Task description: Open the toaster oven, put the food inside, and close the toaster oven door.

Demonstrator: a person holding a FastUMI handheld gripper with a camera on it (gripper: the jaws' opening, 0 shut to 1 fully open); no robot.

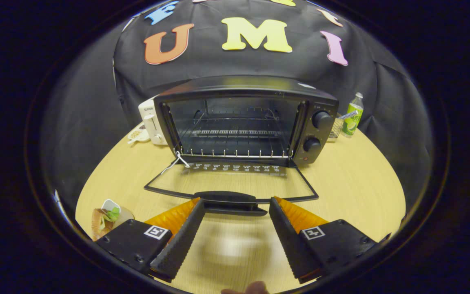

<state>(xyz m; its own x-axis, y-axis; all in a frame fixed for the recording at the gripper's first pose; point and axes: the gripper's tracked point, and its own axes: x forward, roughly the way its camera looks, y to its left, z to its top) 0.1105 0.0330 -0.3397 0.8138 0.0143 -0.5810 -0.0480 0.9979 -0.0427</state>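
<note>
A black toaster oven stands on the wooden table with its glass door folded down flat toward me. The wire rack inside is bare. The door's handle lies just ahead of my fingertips. My gripper is open, its fingers spread wide on either side of the handle, with nothing pressed between them. The food, a sandwich-like piece with green leaf, lies on the table to the left of my left finger.
A white appliance and a small dish sit left of the oven. A green bottle and a clear glass stand to its right. A fingertip of a hand shows below the fingers.
</note>
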